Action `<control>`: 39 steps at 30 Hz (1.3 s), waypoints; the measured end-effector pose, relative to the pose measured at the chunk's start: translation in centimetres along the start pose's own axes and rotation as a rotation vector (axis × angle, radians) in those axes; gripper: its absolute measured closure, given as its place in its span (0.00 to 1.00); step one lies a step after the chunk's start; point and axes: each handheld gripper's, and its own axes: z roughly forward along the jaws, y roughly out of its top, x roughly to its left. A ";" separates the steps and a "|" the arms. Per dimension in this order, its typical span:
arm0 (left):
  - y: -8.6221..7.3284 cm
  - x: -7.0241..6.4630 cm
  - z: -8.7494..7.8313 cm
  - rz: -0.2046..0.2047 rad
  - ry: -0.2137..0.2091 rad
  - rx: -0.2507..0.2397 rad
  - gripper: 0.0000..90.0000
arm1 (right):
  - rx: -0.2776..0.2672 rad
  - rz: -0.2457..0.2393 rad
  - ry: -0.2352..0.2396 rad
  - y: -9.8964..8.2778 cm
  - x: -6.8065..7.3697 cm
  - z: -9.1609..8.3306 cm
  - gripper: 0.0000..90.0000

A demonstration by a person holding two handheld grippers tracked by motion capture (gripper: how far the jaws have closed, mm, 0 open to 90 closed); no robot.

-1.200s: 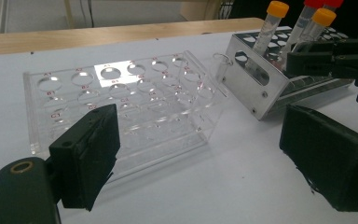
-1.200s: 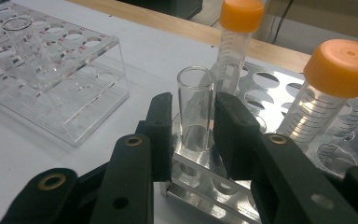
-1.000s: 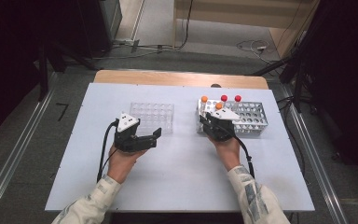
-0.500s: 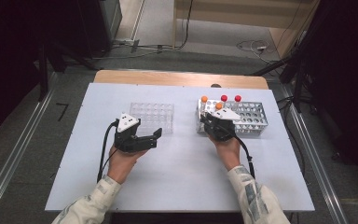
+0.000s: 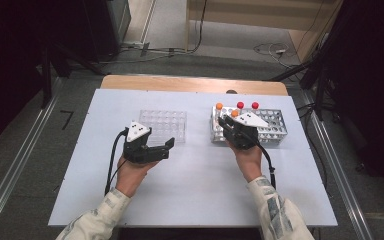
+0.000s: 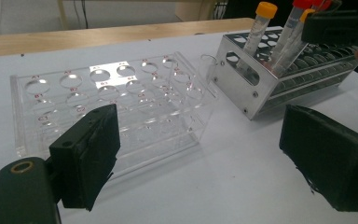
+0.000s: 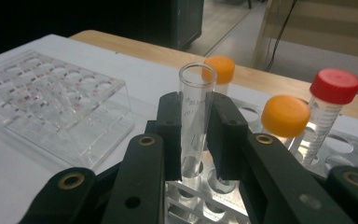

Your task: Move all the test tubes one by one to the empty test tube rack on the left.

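Note:
My right gripper is shut on an uncapped clear glass tube that stands upright at the near-left corner of the metal tube rack. The same clear tube shows beside the rack's end in the left gripper view. Orange-capped tubes and a red-capped tube stand in the rack just behind. My left gripper rests open on the table, with nothing between its wide-apart jaws, just in front of the empty clear plastic rack.
The white table top carries both racks side by side, the clear rack to the left and the metal rack to the right. A wooden strip runs along the far edge. Metal rails flank the table on the floor.

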 end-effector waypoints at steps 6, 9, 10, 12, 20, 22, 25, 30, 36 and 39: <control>0.0 -0.1 -0.1 -0.002 -0.001 -0.005 0.14 | -0.043 0.010 0.014 1.1 -0.1 -1.3 0.82; 0.1 -0.2 -0.1 0.000 0.001 -0.014 0.14 | -0.063 0.013 0.028 1.5 0.0 -1.9 0.82; 0.1 -0.2 -0.2 0.003 0.000 -0.018 0.14 | -0.064 0.012 0.034 1.6 0.1 -2.1 0.82; 0.2 -0.3 -0.3 0.005 -0.001 -0.022 0.15 | -0.066 0.001 0.049 1.7 0.4 -2.4 0.82; 0.3 -0.5 -0.5 0.012 0.001 -0.025 0.15 | -0.042 -0.031 0.105 1.4 2.0 -2.4 0.82; 0.3 -0.5 -0.5 0.012 -0.001 -0.028 0.15 | -0.033 -0.036 0.113 1.2 2.3 -2.3 0.82; 0.4 -0.6 -0.7 0.011 -0.003 -0.034 0.15 | -0.022 -0.041 0.124 1.0 2.7 -2.1 0.82; 0.4 -0.9 -0.7 0.014 -0.014 -0.037 0.16 | 0.008 -0.042 0.156 0.4 3.5 -1.6 0.82; 0.6 -1.3 -0.9 0.012 -0.043 -0.041 0.18 | 0.053 -0.078 0.198 -0.7 5.4 -0.8 0.82; 0.7 -1.6 -1.1 0.007 -0.069 -0.048 0.22 | 0.070 -0.099 0.228 -1.1 6.7 -0.5 0.82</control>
